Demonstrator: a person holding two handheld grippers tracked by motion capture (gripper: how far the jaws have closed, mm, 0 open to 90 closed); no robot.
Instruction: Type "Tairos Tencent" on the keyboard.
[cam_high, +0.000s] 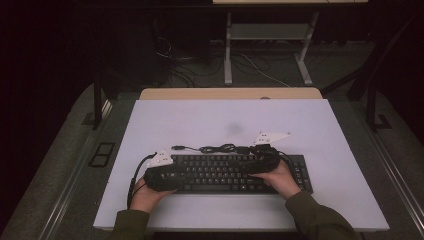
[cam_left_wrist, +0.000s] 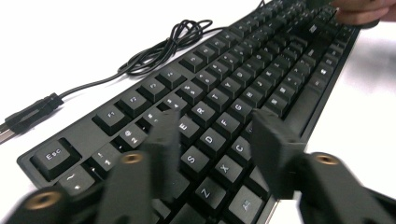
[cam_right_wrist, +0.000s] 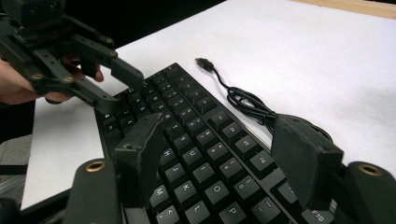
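We see a white table (cam_high: 200, 120) with a black keyboard (cam_high: 225, 172) lying flat near its front edge, long side facing the person. Its cable (cam_high: 220, 148) sits coiled just behind the top row, USB plug (cam_right_wrist: 204, 63) loose on the table.

Left gripper (cam_left_wrist: 215, 140) hovers over the keyboard's left end, jaws spread, tips above the letter keys around E to C; we can't tell if the tips touch the keys. Right gripper (cam_right_wrist: 219, 158) hovers over the right half, jaws also spread, gripping nothing. From the right gripper view the left gripper (cam_right_wrist: 114, 86) is low over the far keys. Both hands (cam_high: 145, 197) rest at the front edge.

Risks, as we judge them: open tips coming down could press or snag keycaps, maybe pop one. If they grab the ends unevenly, the keyboard may twist or slide on the smooth table. The loose coil right behind could catch a jaw and drag the plug along.
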